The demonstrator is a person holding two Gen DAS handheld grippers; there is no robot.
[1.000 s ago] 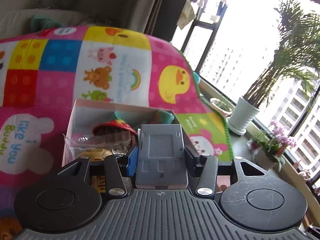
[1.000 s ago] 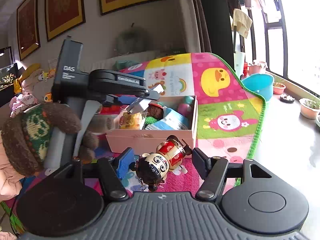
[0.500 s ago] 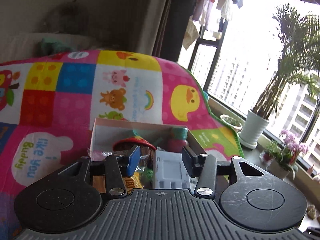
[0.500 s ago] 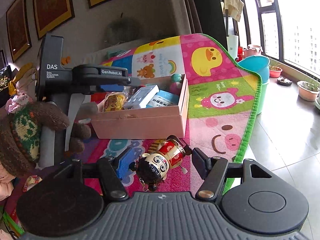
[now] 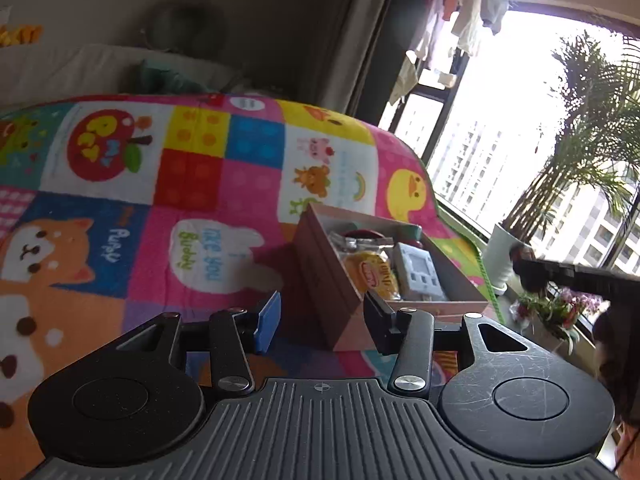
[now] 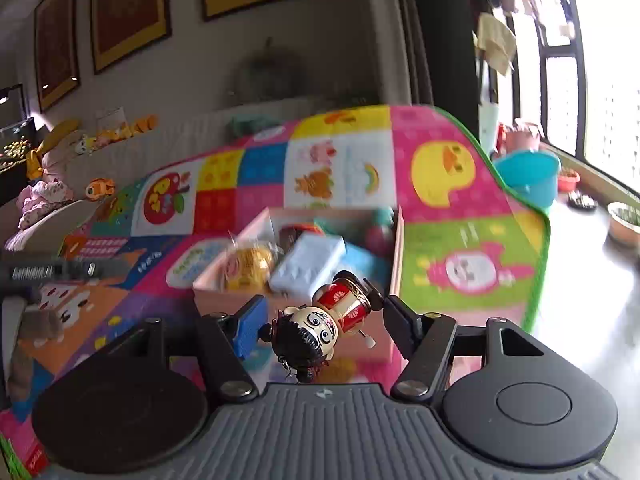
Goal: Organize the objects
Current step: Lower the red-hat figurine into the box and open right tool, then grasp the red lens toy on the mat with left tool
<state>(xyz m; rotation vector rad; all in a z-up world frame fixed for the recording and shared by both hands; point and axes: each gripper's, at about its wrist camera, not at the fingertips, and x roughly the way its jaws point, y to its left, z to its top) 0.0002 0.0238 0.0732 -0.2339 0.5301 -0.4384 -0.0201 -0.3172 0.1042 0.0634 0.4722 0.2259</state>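
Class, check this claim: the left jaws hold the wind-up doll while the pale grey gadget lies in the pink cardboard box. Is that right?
Wrong side: the right wrist view shows the right gripper holding the black-haired, red-bodied wind-up doll. The pale grey gadget does lie in the pink cardboard box.

Both wrist views look down at one pink box (image 5: 400, 276) (image 6: 296, 300).

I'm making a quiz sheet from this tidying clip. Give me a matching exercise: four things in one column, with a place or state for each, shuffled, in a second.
Things:
1. doll
2. white case
3. left gripper
4. basin

Places or states:
A. open, nothing between its fingers
B. on the floor past the mat's corner
C. lying in the box
D. held in the right gripper

Pairs: 1-D, 2-C, 3-A, 4-B
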